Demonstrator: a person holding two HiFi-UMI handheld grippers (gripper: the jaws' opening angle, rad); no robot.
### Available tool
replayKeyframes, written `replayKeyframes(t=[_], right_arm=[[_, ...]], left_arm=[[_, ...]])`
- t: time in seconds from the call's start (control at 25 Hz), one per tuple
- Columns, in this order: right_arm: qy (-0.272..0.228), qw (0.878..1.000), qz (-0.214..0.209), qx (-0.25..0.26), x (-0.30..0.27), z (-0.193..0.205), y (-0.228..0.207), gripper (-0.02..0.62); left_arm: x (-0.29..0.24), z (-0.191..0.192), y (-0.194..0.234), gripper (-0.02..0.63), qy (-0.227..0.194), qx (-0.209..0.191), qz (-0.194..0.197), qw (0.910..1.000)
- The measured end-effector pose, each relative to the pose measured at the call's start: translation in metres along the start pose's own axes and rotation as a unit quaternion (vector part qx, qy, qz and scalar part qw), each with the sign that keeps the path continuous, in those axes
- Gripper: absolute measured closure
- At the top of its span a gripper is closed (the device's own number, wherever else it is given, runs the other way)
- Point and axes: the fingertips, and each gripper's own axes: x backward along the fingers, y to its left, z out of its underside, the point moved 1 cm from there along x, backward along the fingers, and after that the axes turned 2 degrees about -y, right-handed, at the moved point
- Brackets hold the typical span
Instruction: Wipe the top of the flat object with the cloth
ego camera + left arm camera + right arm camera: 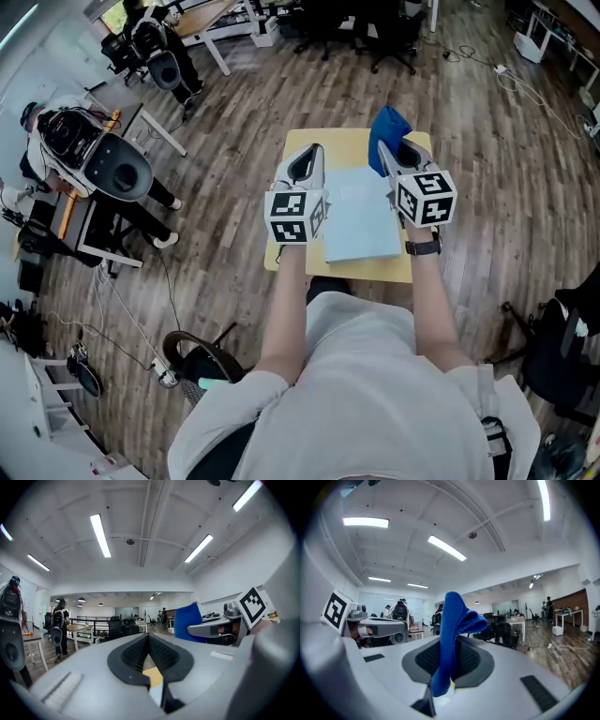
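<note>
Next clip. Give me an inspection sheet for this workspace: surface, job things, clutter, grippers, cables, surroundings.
Surface: small yellow table on a wood floor.
Job's things: pale blue flat board lies on the table; blue cloth is held up in the right gripper, beyond the board's far edge.
Clutter: nothing seen on the table.
Grippers: left gripper shut, nothing between its jaws; right gripper shut on the cloth.
Cables: white cable on the floor at far right; thin cable on the floor at left.
Surroundings: open office; office chair close by, person at a desk to the left.
</note>
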Motion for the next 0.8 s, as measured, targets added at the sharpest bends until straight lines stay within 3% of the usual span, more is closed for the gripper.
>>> replayKeyframes(t=[0.12,0.24,0.8], right_arm=[[-0.018,0.999,0.005,0.037,0.006,-0.017,0.006,0.537],[-0.018,0.998,0.022,0.053,0.008,-0.019,0.001,0.537],[-0.026,0.999,0.031,0.030,0.009,-0.011,0.003,0.537]], left_arm=[[-0.002,-0.018,-0.009,0.597,-0.020,-0.027,-0.001,0.9995],[-0.005,-0.024,-0.020,0.595,-0.027,-0.028,0.008,0.9992],[0.005,-0.011,-0.020,0.597,-0.007,-0.033,0.004,0.9994]])
